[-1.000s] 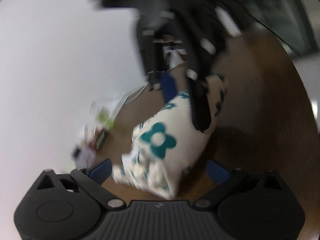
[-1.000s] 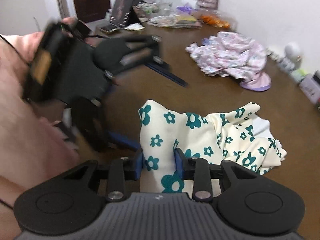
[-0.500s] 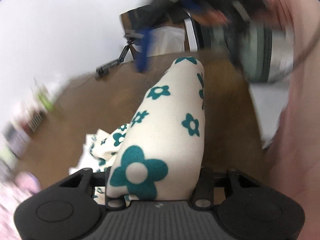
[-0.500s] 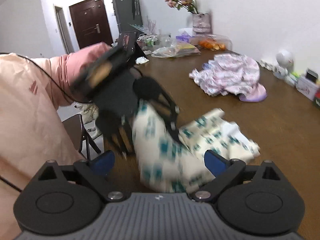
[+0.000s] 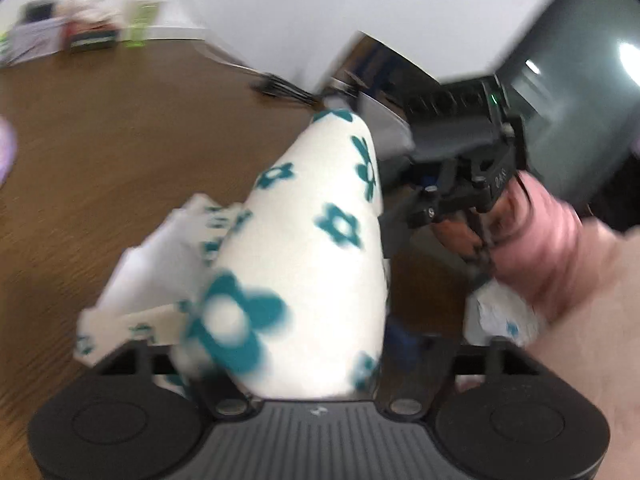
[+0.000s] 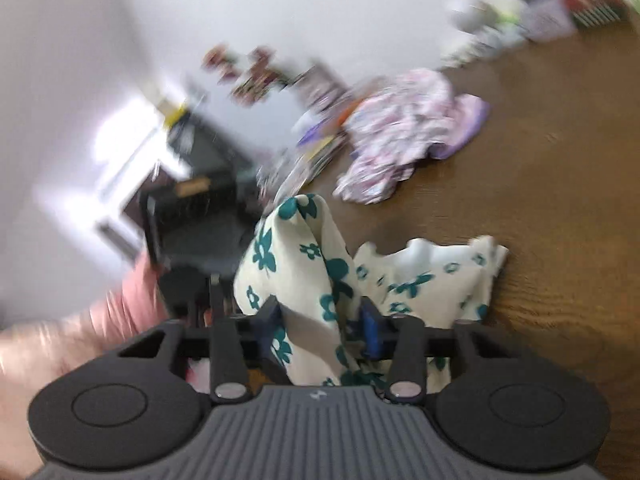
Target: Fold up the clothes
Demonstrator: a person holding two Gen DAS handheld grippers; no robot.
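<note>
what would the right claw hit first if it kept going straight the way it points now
Almost at once the cream garment with teal flowers: a fold already sits between the closing fingers of the right claw and rises straight ahead. Past that, probably the brown table, though blur makes depth uncertain.

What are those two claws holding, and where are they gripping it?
Both have the cream cloth with teal flowers between their fingers: right gripper closing on a bunched fold, left gripper opening around another.

free: bare table (image 6: 560, 200) R | blocked: pink clothes pile (image 6: 404, 140)
</note>
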